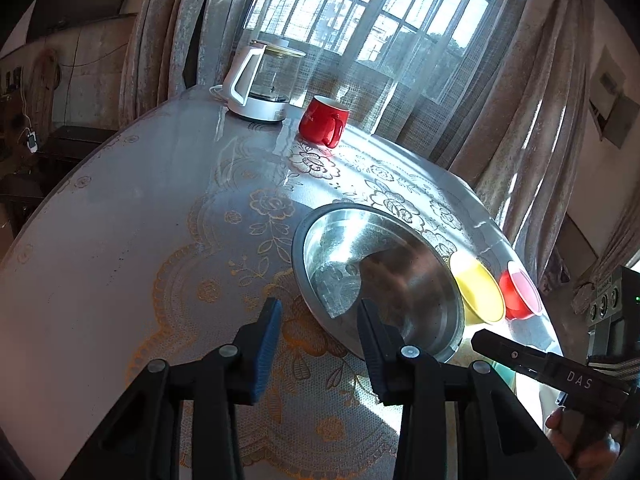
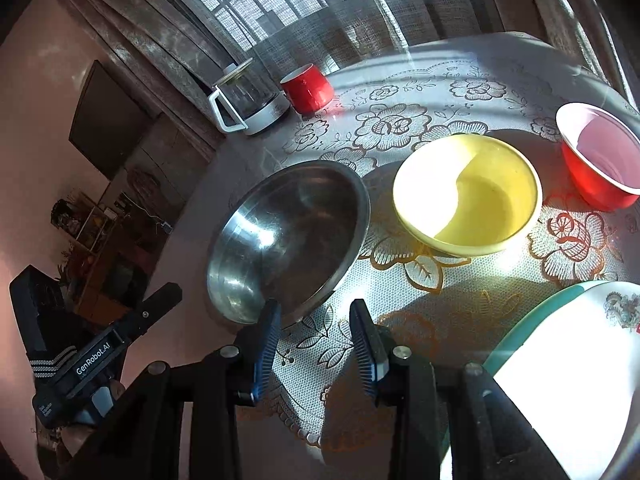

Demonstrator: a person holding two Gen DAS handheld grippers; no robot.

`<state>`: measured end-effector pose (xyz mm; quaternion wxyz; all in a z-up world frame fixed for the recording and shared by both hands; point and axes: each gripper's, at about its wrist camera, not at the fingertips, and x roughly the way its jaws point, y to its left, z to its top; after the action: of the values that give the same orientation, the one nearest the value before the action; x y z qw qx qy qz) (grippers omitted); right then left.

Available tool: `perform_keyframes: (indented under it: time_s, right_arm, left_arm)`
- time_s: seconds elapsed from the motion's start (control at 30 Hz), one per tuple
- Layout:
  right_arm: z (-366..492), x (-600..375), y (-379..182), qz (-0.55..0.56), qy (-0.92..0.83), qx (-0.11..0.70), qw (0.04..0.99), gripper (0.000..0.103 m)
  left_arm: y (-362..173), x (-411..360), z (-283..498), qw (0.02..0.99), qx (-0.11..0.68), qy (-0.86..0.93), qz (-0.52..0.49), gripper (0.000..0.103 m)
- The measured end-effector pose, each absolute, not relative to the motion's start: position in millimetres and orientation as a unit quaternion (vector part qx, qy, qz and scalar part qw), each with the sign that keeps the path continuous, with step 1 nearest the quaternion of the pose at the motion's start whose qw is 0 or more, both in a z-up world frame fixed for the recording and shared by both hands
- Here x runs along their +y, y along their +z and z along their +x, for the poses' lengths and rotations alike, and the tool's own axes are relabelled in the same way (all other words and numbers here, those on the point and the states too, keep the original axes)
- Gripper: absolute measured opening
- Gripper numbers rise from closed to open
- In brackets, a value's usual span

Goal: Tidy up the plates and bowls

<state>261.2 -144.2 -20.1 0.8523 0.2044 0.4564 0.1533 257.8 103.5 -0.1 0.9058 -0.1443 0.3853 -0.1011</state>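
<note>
This is a lived-in home, likely a dining corner. A round table [image 1: 120, 240] under a lace-patterned cover stands by a barred window [image 1: 360, 12] hung with net and heavy curtains [image 1: 532, 92]. A glass kettle [image 1: 266, 80] and a red mug [image 1: 325, 121] sit on it. Beyond are a cluttered shelf [image 2: 86, 220] and a dark screen on the wall [image 2: 106, 120].

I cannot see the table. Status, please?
Both hand-held grippers open, empty. Steel bowl, yellow bowl, red bowl unstacked. Nothing blocking.
</note>
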Motion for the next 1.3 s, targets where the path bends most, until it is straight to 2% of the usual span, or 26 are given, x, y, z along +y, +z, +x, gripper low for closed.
perform_keyframes:
  time_s: [0.1,0.6,0.93,1.17,1.3]
  right_arm:
    - [267.6,-143.0,-23.6,0.208,0.143,0.460,0.851,0.036]
    - [280.9,-141.0,-33.3,0.200,0.130,0.472,0.849,0.036]
    - [286.8,-133.1,-36.9,0.183,0.129,0.475,0.851,0.036]
    - [286.6,-123.0,-36.7,0.159,0.139,0.474,0.855,0.028]
    - [286.0,-123.5,-36.9,0.158,0.136,0.474,0.856,0.027]
  left_arm:
    - [-2.7,100.4,263.2,0.906,0.387,-0.101,-0.141,0.035]
    - [-13.5,86.2,274.7,0.903,0.402,-0.102,-0.111,0.035]
    - [-17.0,79.7,275.6,0.906,0.406,-0.092,-0.082,0.029]
    - [-18.6,77.3,271.5,0.906,0.405,-0.093,-0.079,0.028]
    - [-17.9,77.1,266.5,0.907,0.403,-0.096,-0.079,0.028]
